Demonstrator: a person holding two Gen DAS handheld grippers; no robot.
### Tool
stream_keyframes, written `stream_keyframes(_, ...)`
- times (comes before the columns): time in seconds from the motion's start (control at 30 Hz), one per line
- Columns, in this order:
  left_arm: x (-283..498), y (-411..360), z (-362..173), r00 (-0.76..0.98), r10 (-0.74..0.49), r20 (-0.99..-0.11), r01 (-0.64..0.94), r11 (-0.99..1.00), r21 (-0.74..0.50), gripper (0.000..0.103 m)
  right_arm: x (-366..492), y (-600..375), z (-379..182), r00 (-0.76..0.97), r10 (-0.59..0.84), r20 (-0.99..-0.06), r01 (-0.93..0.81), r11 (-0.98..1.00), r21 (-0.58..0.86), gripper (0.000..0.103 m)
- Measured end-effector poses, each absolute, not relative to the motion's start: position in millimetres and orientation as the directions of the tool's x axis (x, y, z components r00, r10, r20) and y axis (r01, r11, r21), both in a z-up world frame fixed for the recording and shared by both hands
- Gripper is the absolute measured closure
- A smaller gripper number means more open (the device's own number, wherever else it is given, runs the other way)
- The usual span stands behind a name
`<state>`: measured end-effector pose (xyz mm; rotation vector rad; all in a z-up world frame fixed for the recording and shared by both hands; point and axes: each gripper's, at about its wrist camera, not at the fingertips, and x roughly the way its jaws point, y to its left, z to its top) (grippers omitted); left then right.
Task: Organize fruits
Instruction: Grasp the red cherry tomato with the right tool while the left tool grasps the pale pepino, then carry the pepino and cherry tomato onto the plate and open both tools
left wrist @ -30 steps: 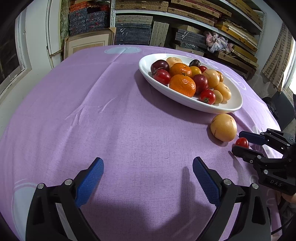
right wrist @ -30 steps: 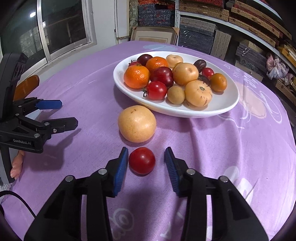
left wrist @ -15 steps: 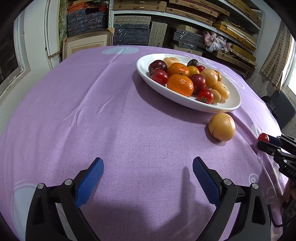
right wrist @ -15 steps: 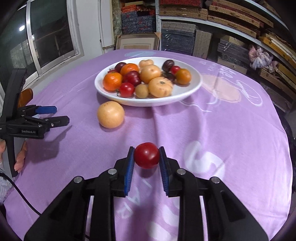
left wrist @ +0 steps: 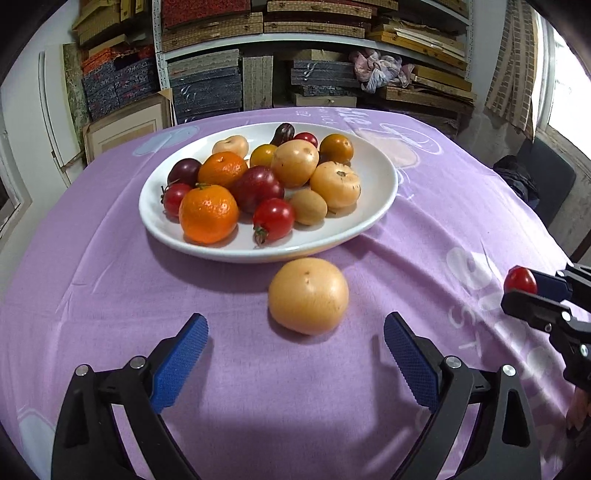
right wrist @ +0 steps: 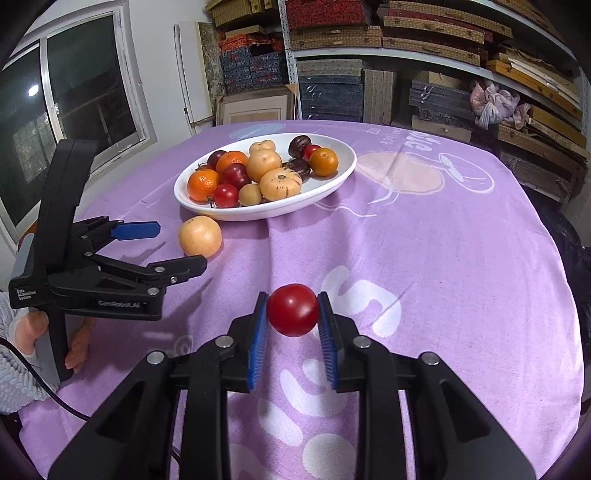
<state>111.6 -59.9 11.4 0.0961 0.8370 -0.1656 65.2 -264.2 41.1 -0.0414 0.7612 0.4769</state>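
Because your right gripper has its jaws clamped on the red tomato, lifted clear of the counter for the white bowl, your left gripper waits wide open just short of the yellow fruit.

A plate piled with fruit sits mid-table; a lone pear lies just off its rim at six o'clock, shelves at twelve.
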Motion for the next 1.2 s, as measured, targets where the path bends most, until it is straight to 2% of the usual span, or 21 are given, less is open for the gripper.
stream_keyframes(0.1,124,-65,10,0.651,-0.104,-0.752,0.178,0.984,0.019,0.027,66,-268,43,0.622,0.409,-0.668,-0.423,0.893,0.153,0.077)
stream_keyframes(0.17,130,-66,6,0.633,-0.108,-0.766,0.179,0.984,0.010,0.047,66,-270,44,0.620,0.416,-0.666,-0.421,0.892,0.165,0.077)
stream_keyframes(0.2,133,-66,4,0.621,-0.114,-0.775,0.182,0.983,0.002,0.050,67,-271,44,0.620,0.417,-0.665,-0.420,0.892,0.169,0.077)
stream_keyframes(0.53,134,-64,6,0.620,-0.138,-0.772,0.184,0.983,-0.027,0.051,68,-272,42,0.613,0.419,-0.670,-0.419,0.891,0.174,0.077)
stream_keyframes(0.6,133,-63,6,0.621,-0.146,-0.770,0.192,0.981,-0.032,0.056,68,-271,41,0.610,0.416,-0.674,-0.419,0.892,0.172,0.077)
stream_keyframes(0.67,131,-61,6,0.619,-0.155,-0.770,0.197,0.980,-0.039,0.056,69,-268,39,0.608,0.414,-0.677,-0.422,0.891,0.165,0.077)
stream_keyframes(0.93,99,-27,20,0.632,-0.169,-0.756,0.171,0.982,-0.076,0.056,69,-262,39,0.613,0.399,-0.682,-0.416,0.897,0.151,0.077)
stream_keyframes(1.07,84,4,69,0.689,-0.128,-0.714,0.126,0.990,-0.056,0.056,61,-268,90,0.683,0.409,-0.606,-0.408,0.901,0.148,0.077)
stream_keyframes(1.2,77,22,155,0.779,-0.082,-0.622,0.094,0.995,-0.012,0.056,51,-267,185,0.757,0.435,-0.487,-0.433,0.893,0.125,0.077)
